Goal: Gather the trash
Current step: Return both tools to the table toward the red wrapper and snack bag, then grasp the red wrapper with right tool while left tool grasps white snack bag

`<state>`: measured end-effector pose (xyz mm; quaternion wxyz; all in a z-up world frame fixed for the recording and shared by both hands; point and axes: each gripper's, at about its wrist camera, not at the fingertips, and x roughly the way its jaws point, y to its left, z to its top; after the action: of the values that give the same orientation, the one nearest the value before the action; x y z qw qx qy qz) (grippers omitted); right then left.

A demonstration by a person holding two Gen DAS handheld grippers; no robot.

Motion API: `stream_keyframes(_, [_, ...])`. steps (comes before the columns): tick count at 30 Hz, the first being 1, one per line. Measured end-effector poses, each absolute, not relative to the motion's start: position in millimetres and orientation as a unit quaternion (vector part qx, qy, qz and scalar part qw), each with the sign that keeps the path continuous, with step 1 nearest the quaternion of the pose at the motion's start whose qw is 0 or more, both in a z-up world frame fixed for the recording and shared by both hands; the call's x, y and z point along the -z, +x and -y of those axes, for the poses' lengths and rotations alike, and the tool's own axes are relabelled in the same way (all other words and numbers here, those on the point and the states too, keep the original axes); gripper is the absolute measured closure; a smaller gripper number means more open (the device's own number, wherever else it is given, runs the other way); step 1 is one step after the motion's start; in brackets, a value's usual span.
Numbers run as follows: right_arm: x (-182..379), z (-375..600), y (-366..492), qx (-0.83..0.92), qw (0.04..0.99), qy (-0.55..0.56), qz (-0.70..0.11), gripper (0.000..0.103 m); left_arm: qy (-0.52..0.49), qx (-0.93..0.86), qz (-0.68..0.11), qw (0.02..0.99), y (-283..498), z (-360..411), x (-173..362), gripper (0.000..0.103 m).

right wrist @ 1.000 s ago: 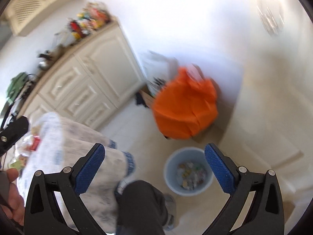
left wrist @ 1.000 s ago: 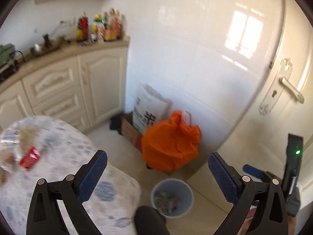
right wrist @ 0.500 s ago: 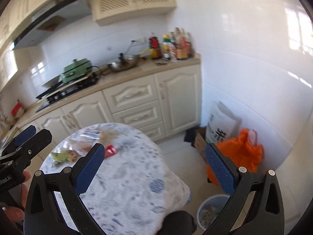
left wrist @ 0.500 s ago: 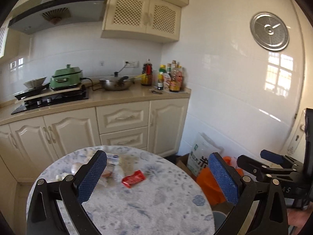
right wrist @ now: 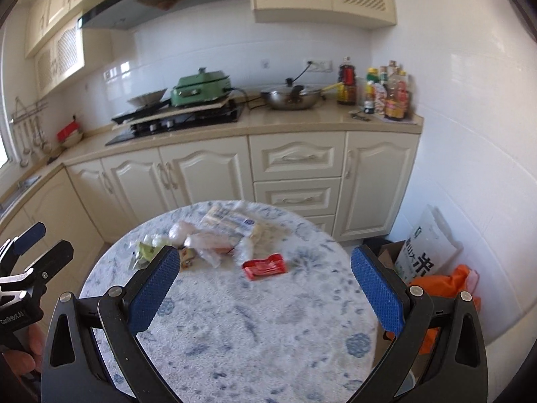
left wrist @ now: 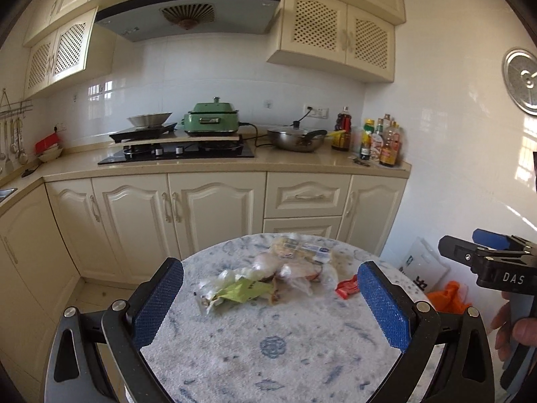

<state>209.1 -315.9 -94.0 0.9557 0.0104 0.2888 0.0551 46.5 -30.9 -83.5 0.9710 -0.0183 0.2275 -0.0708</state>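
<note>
- A round table (left wrist: 268, 362) covered in a blue-and-white patterned cloth carries a loose heap of trash on its far half, in front of cream kitchen cabinets (left wrist: 188, 215).
- The left gripper (left wrist: 270, 305) hangs over the near side of the table with its blue-padded tongs spread wide and nothing between them.
- The right gripper (right wrist: 265, 297) is likewise spread wide and empty above the near edge; each tool also shows at the edge of the other's view, held in a hand.
- The heap: a green wrapper (left wrist: 246, 290) at its left, crumpled clear plastic (left wrist: 295, 277) in the middle, a printed clear packet (right wrist: 231, 223) at the far side.
- A red sachet (right wrist: 265, 266) lies by itself to the right of the heap, nearest the right gripper.
- No bin shows in either view; an orange bag (right wrist: 439, 285) and a white sack (right wrist: 426, 248) sit on the floor to the right of the table.
- Likely trouble: the sachet lies flat on soft cloth, so closing tongs could slide over it or pinch the cloth instead.
- The plastic pieces overlap, so lifting one may drag a neighbour along and drop it on the floor.
- Light film could slip from the pads if gripped only by an edge.
</note>
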Motion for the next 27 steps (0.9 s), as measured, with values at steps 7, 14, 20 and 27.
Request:
stream_keyframes(7, [140,294,255,-0.077,0.934,-0.012,-0.348,0.0,-0.019,0.044,-0.271,0.962,90,25,95,0.001])
stream_keyframes(14, [176,287,301,-0.081,0.918,0.004,-0.389,0.0,-0.029,0.033,-0.322,0.946,173,8,123,0.001])
stream_keyframes(20, [208,272,328,-0.089,0.902,0.011,-0.423,0.0,-0.019,0.01,-0.359,0.933,221,-15,149,0.001])
stream_keyframes(27, [236,260,349,-0.085,0.89,0.013,-0.449,0.0,0.003,0.016,-0.393,0.919,288,-23,184,0.001])
